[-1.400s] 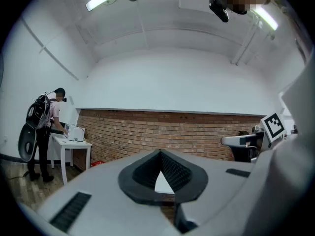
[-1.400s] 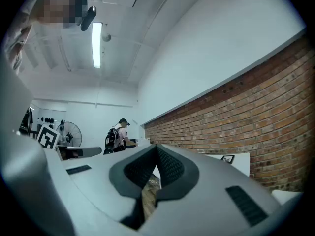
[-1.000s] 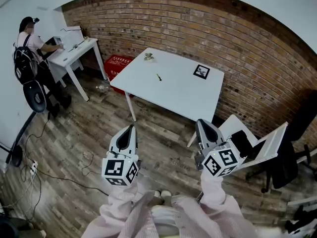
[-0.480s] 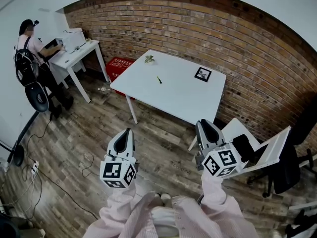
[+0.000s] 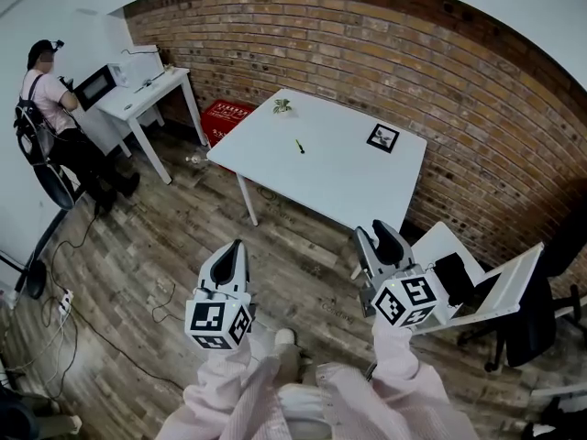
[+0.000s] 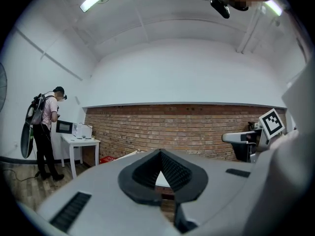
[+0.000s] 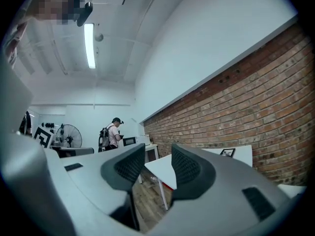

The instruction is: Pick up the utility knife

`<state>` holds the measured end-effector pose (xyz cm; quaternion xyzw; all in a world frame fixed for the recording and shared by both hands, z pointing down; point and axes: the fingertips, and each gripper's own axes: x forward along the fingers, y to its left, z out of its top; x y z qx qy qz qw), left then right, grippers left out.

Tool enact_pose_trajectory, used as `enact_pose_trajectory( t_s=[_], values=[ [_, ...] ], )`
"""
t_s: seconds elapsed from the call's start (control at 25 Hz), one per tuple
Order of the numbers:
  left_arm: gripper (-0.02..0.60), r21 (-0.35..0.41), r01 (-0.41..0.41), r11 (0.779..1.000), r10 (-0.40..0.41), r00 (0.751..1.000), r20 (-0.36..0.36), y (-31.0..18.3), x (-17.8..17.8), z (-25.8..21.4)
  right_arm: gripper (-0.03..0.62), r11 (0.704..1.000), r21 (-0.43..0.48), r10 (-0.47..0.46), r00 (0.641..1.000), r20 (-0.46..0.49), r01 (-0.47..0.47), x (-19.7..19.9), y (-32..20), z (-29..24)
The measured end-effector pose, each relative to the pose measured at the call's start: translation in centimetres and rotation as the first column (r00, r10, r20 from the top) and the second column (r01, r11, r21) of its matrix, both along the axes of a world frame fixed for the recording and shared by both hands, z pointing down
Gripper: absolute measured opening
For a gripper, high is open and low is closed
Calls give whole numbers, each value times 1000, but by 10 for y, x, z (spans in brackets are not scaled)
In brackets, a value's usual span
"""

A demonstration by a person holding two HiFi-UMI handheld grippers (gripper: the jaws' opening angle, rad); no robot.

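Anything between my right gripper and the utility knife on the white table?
Nothing visible. The right gripper, whose jaws have just been opening with nothing between them, faces bare wood floor, then bare tabletop up to the utility knife. The marker card lies off to the side.

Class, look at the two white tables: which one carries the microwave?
The small table by the white wall, where a person stands, bears the microwave. The big table holds only a marker card and small items.

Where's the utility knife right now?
In the head view, the utility knife lies on the white table, left of the square marker card near the brick wall.
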<state>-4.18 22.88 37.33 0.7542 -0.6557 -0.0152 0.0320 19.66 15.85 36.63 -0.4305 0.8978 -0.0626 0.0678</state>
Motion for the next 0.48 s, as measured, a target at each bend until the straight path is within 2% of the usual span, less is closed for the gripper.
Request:
enact_pose_trajectory(
  t_s=[0.28,0.48],
  values=[
    [-8,-14,15,1000,-15,1000,-11,-18,-13,8,167,1000,-24,-9,1000,1,9,-14,-22,9],
    [-8,-19,8,1000,-8,1000,-13,-51,-25,14,169,999,-40,-12,1000,4,12,-27,-55,16]
  ],
)
